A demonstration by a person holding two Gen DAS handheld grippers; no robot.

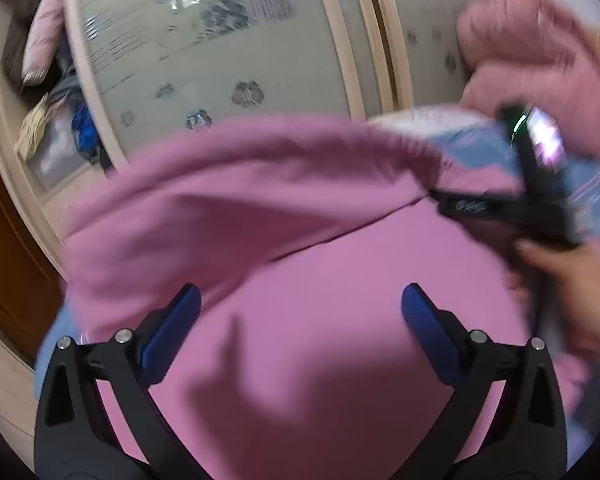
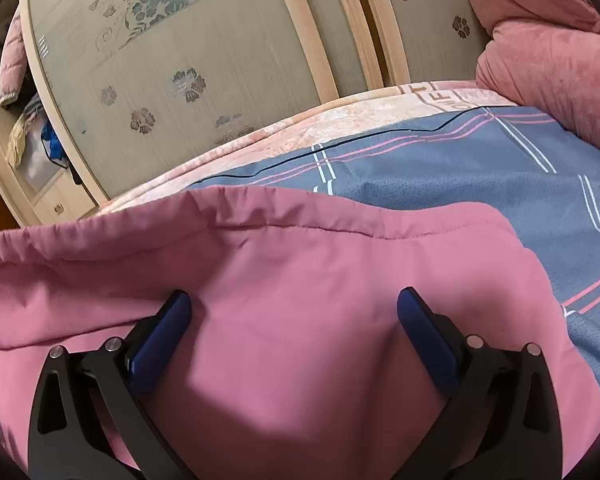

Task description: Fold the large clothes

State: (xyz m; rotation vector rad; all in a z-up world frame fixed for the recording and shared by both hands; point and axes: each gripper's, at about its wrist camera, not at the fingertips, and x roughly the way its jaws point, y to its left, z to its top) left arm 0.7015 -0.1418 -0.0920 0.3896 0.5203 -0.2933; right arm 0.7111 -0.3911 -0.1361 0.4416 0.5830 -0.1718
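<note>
A large pink garment lies spread on a bed and fills the lower half of both views. My left gripper is open, its blue-padded fingers apart just above the fabric, holding nothing. My right gripper is open too, over the pink cloth near its seamed edge. In the left wrist view the right gripper's black body shows blurred at the right, with the hand that holds it.
The bed has a blue-grey plaid cover over a pale pink blanket. A rolled pink quilt lies at the far right. Behind stands a wardrobe with flowered sliding doors; its open left section holds clothes.
</note>
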